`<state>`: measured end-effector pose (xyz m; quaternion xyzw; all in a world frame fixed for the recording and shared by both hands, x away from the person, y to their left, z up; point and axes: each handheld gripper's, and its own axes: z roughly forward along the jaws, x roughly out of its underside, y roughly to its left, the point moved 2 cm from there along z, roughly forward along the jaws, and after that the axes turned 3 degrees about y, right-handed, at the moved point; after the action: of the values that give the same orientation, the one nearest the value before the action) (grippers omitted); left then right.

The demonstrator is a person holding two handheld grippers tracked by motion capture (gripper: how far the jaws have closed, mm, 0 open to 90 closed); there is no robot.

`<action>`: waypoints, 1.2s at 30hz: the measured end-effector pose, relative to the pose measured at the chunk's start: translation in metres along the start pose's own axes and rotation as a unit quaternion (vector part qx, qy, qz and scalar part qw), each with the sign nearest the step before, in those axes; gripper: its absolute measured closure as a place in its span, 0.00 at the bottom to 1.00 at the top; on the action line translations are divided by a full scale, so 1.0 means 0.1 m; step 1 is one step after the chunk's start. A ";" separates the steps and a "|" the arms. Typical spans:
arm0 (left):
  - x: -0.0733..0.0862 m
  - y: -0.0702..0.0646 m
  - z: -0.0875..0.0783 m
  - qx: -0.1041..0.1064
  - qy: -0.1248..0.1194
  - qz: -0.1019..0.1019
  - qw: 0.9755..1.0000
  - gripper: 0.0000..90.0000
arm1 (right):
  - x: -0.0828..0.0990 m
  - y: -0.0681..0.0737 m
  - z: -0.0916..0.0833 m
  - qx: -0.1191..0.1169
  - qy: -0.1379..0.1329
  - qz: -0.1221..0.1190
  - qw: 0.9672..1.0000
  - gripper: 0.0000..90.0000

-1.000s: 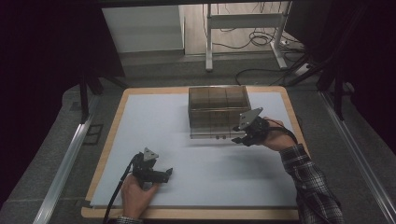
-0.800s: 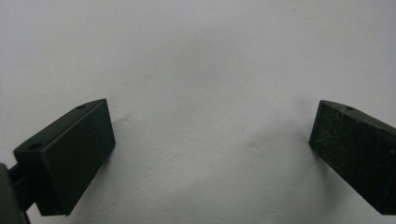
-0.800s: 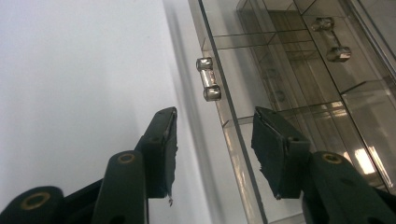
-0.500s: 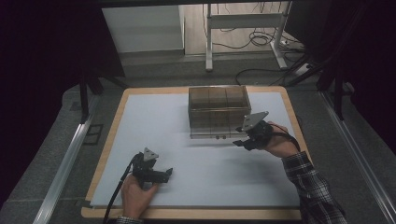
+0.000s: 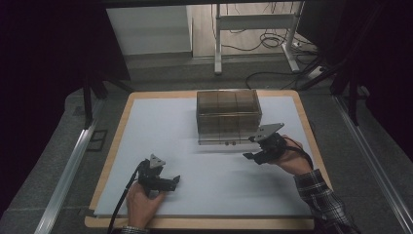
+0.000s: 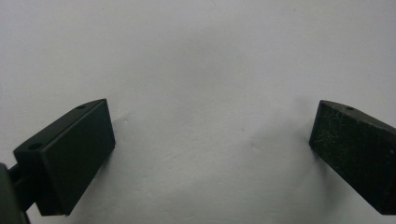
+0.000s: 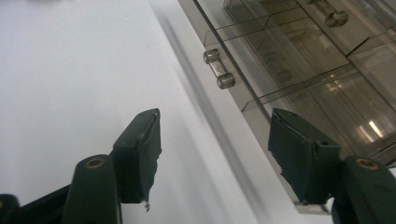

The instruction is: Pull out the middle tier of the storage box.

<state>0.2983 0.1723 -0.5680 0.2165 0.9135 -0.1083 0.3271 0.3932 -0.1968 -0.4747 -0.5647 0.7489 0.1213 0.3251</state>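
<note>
A smoky see-through drawer box point(image 5: 227, 111) stands at the back middle of the white mat point(image 5: 160, 122). Its bottom drawer point(image 5: 221, 142) juts out a little toward me, with a clear bar handle point(image 7: 218, 69) on its front. My right gripper point(image 5: 249, 156) hovers just right of that drawer front, and its jaws have just been opening. In the right gripper view the right gripper point(image 7: 215, 130) holds nothing, with one fingertip point(image 7: 299, 149) in front of the drawer's edge. Resting low over the mat at the front left, my left gripper point(image 5: 169, 183) is open, and the left gripper point(image 6: 210, 121) has bare mat between its jaws.
A wooden board point(image 5: 117, 141) frames the mat, with grey floor and metal rails point(image 5: 63, 180) on either side. Behind the table stand a white frame point(image 5: 218, 44) and loose cables point(image 5: 265, 41). A plaid sleeve point(image 5: 324, 200) comes in at the lower right.
The right gripper has drawn back from the drawer front, toward the right and nearer me, and its jaws stand wider. The left gripper has stayed put.
</note>
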 end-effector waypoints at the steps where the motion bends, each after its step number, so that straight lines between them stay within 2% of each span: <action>1: 0.00 0.00 0.00 0.000 0.000 0.000 1.000 0.00 | 0.01 0.02 0.00 0.001 -0.001 0.004 1.000 0.37; 2: 0.00 0.00 0.00 0.000 0.000 0.000 1.000 0.00 | 0.03 0.03 0.01 0.002 -0.002 0.013 1.000 0.36; 14: 0.00 0.00 0.00 0.000 0.001 0.000 1.000 0.00 | 0.21 0.12 0.05 0.011 -0.009 0.045 0.999 0.23; 21: 0.00 0.00 0.00 0.000 0.001 0.001 1.000 0.00 | 0.27 0.17 0.02 0.024 -0.009 0.076 0.997 0.14; 22: 0.00 0.00 0.00 0.000 0.001 0.000 1.000 0.00 | 0.30 0.19 0.01 0.026 -0.012 0.088 0.996 0.10; 24: 0.00 0.00 0.00 0.000 0.001 0.001 1.000 0.00 | 0.33 0.22 0.00 0.029 -0.012 0.096 0.995 0.09; 27: 0.00 0.00 0.00 0.000 0.001 0.000 1.000 0.00 | 0.36 0.24 -0.02 0.035 -0.010 0.101 0.994 0.06; 31: 0.00 0.00 0.00 0.000 0.001 0.000 1.000 0.00 | 0.44 0.27 -0.07 0.032 -0.015 0.118 0.992 0.04; 36: 0.00 0.00 0.00 0.000 0.001 0.001 1.000 0.00 | 0.51 0.30 -0.10 0.031 -0.010 0.124 0.992 0.01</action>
<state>0.2983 0.1723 -0.5680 0.2169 0.9136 -0.1078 0.3268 0.3543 -0.2314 -0.5047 -0.4554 0.8135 0.1426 0.3323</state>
